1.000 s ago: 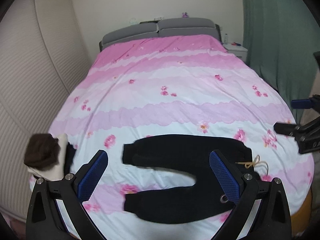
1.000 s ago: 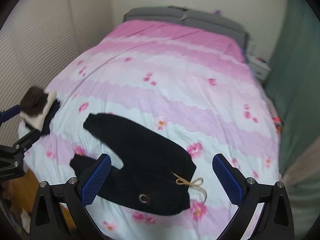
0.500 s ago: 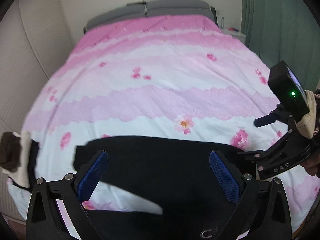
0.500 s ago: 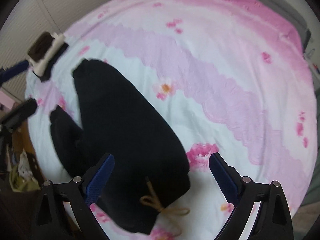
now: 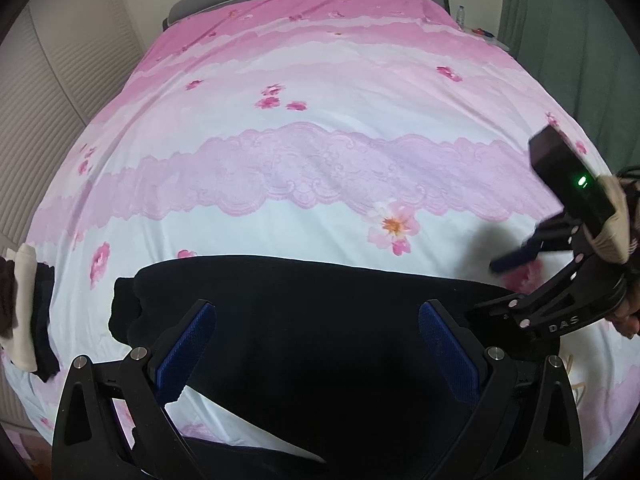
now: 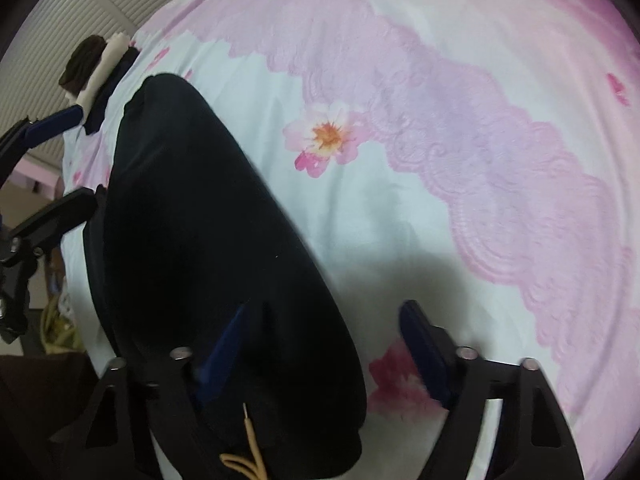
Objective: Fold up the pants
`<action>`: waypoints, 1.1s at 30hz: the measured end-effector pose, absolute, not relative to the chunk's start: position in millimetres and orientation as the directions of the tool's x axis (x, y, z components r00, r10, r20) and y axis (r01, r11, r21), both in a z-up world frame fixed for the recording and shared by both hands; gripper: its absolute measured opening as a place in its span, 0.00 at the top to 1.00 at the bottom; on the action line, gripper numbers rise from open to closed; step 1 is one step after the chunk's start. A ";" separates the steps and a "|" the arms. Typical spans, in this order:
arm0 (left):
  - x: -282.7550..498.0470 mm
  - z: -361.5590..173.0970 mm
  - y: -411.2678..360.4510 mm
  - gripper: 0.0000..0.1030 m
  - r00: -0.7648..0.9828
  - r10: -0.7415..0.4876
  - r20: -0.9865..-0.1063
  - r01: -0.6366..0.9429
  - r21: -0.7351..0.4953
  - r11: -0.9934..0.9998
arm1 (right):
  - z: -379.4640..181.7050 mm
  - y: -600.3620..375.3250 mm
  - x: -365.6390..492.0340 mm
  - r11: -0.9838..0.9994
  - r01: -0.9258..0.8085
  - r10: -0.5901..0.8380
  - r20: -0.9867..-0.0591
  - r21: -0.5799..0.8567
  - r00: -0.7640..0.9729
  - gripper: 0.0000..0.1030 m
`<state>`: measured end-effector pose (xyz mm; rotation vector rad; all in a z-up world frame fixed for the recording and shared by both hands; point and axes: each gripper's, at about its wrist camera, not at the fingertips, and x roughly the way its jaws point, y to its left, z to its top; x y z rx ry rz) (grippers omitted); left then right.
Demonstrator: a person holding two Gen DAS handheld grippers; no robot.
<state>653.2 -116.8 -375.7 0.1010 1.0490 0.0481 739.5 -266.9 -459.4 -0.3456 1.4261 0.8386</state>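
Black pants (image 5: 312,320) lie flat across the near end of a bed, legs to the left, waistband with a tan drawstring (image 6: 244,460) to the right. My left gripper (image 5: 316,348) is open, low over the upper leg near the crotch. My right gripper (image 6: 324,352) is open and straddles the far waistband corner, left finger over the black cloth, right finger over the bedspread. It also shows in the left wrist view (image 5: 520,280). The pants also show in the right wrist view (image 6: 192,220).
The bed has a pink and white flowered bedspread (image 5: 320,160). A stack of folded clothes, brown, cream and dark (image 5: 24,312), sits at the bed's near left corner, also in the right wrist view (image 6: 96,68). A slatted wall is on the left, a green curtain (image 5: 568,20) on the right.
Both grippers have dropped closer to the pants. The right one has come down onto the waistband corner; the left now hovers over the legs. Both stay open.
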 end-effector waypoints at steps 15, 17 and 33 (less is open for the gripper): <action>621.2 -316.3 -101.7 0.00 0.600 0.088 -0.795 0.037 0.138 0.990 | -390.4 -249.8 667.7 0.549 -0.823 0.316 -0.948 0.145 0.044 0.88; 610.0 -303.8 -98.7 0.00 0.619 0.086 -0.780 0.045 0.145 0.988 | -368.5 -244.9 645.4 0.510 -0.858 0.300 -0.946 0.051 0.122 0.88; 475.2 -288.3 -84.6 0.00 0.603 0.025 -0.797 0.082 0.093 0.992 | -345.4 -218.3 458.3 0.272 -0.794 0.212 -0.771 -0.544 0.601 0.89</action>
